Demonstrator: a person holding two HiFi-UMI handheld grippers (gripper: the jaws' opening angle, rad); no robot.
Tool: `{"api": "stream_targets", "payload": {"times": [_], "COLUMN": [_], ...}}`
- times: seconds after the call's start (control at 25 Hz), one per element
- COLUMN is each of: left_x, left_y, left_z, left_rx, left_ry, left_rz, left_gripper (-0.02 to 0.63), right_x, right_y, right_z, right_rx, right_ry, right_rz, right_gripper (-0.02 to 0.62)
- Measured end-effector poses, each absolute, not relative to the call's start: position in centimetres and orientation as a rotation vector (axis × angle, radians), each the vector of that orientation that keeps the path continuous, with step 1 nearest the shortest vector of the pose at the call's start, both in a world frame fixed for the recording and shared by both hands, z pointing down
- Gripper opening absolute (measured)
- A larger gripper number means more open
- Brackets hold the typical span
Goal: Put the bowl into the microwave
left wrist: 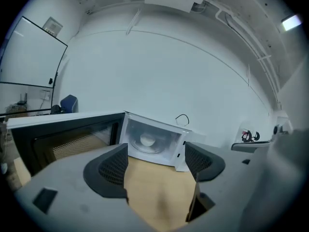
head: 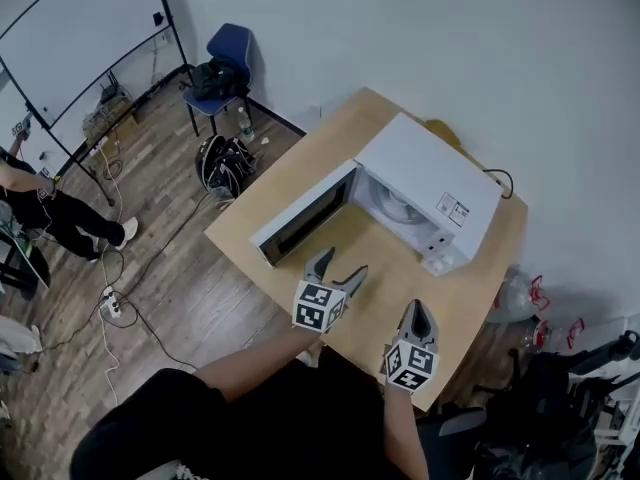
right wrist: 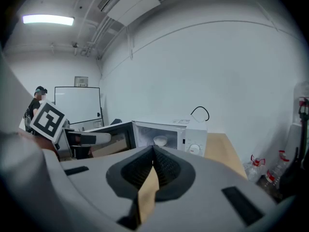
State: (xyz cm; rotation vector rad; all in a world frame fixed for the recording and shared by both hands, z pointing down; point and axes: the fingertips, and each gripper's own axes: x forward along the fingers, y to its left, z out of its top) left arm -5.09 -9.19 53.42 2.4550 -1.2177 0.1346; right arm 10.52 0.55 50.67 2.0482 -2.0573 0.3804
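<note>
The white microwave (head: 430, 183) stands on the wooden table (head: 285, 183) with its door (head: 300, 218) swung wide open to the left. A white bowl (left wrist: 147, 139) sits inside the cavity on the turntable, and the bowl (right wrist: 159, 140) shows in the right gripper view too. My left gripper (head: 338, 268) hovers in front of the door, jaws apart, empty. To its right, near the table's front edge, my right gripper (head: 418, 313) is shut with nothing between its jaws.
A black cord (head: 500, 178) trails behind the microwave. A blue chair (head: 222, 68) with a dark bag, a backpack (head: 225, 163) on the floor and a whiteboard (head: 85, 38) are at the left. A person (head: 50, 208) stands at far left. Plastic bottles (head: 520, 293) lie right of the table.
</note>
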Motion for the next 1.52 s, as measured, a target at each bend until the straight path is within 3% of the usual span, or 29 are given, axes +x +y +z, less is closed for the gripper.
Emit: {"api": "stream_targets", "payload": {"times": [0.48,0.56,0.68,0.88,1.52], "left_x": [-7.8,-8.1,-8.9,-9.2,-7.4], "left_y": [-0.7,-0.1,0.3,0.4,0.0], "left_z": [44.9,44.5,44.0,43.7,42.7], "left_rx": [2.617,2.629,2.628,2.653,2.741], "left_ry": [-1.255,-1.261,-1.263,-1.243,-1.169], "left_rz": [0.015,0.002,-0.03,-0.036,-0.017], "left_gripper": [0.354,0.303,0.128,0.027,0.018], "right_x": [4.5,4.2,3.7,2.9,3.8], "right_y": [3.8,4.0,4.5,4.5,3.8], "right_z": [45.7,45.0,44.1,43.5,43.2], "right_rx": [1.995,1.994,2.006,1.996,1.999], "right_ry": [-2.145,-2.149,-2.152,-2.167,-2.116], "right_rz": [0.212,0.185,0.166,0.151,0.141], "right_gripper": [0.06,0.06,0.06,0.06,0.06]}}
